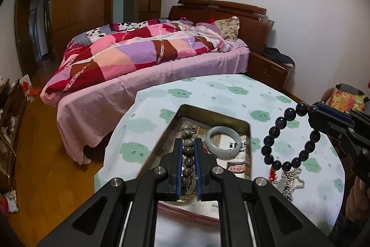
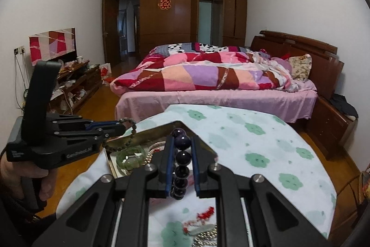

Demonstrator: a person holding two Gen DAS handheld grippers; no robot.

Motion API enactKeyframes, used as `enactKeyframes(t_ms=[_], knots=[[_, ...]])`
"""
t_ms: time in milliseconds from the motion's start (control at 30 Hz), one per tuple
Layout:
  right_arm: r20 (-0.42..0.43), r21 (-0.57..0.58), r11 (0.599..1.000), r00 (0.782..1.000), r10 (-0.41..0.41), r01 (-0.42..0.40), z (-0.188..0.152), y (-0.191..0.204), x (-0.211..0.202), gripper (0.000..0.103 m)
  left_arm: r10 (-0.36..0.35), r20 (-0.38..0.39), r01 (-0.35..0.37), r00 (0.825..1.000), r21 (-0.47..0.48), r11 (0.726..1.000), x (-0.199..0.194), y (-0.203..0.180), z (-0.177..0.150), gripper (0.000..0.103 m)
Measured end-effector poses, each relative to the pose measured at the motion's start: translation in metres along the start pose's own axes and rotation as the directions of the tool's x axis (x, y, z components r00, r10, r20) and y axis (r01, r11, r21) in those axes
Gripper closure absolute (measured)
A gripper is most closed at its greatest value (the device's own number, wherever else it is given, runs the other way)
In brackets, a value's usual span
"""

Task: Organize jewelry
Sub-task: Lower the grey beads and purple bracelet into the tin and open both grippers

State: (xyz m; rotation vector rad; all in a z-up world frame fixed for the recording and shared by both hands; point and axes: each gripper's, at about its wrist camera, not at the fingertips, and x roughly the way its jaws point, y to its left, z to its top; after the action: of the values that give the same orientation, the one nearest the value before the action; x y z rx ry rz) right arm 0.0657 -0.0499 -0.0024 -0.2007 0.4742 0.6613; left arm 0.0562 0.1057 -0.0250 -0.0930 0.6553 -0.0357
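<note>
My left gripper (image 1: 187, 141) is shut on a grey bead bracelet (image 1: 187, 151), held over an open tin box (image 1: 215, 115) on the cloth-covered table (image 1: 231, 89). A pale jade bangle (image 1: 223, 141) lies inside the box. My right gripper (image 2: 182, 139) is shut on a dark purple bead bracelet (image 2: 182, 157), which hangs in a loop (image 1: 268, 142) just right of the box. In the right wrist view the left gripper (image 2: 123, 125) holds its bracelet (image 2: 131, 130) above the box (image 2: 143, 131) and bangle (image 2: 130, 155).
A silver bead chain (image 1: 292, 182) and a red tassel pendant (image 2: 203, 212) lie on the table (image 2: 242, 131) near its front. A bed (image 2: 208, 94) stands close behind the table, a nightstand (image 2: 333, 117) to the right, a cluttered low cabinet (image 2: 76, 85) to the left.
</note>
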Motion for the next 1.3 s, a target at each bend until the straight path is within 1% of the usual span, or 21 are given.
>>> enactKeyframes(t_ms=[167,400,700,933,1300], knots=[[-0.014,-0.003,0.999,0.999,0.035,-0.035,0.002,0.008,0.016,0.086,-0.010,-0.019,0.010,1.000,-0.007,1.000,0.012,0.002,-0.003,0.095],[-0.035,-0.013,0.999,0.998,0.050,-0.051,0.000,0.016,0.036,0.086,-0.009,-0.036,0.008,0.999,-0.028,1.000,0.025,0.009,-0.005,0.095],[-0.114,-0.014,0.999,0.992,0.050,-0.052,-0.013,0.024,0.067,0.086,0.008,-0.059,-0.010,0.998,-0.032,0.999,0.039,0.010,-0.012,0.094],[-0.166,-0.003,0.999,0.985,0.048,-0.050,-0.020,0.026,0.081,0.086,0.015,-0.071,-0.018,0.997,-0.033,0.999,0.047,0.010,-0.017,0.094],[-0.189,0.004,0.999,0.981,0.045,-0.045,-0.024,0.026,0.086,0.086,0.022,-0.082,-0.024,0.996,-0.032,0.999,0.052,0.012,-0.021,0.094]])
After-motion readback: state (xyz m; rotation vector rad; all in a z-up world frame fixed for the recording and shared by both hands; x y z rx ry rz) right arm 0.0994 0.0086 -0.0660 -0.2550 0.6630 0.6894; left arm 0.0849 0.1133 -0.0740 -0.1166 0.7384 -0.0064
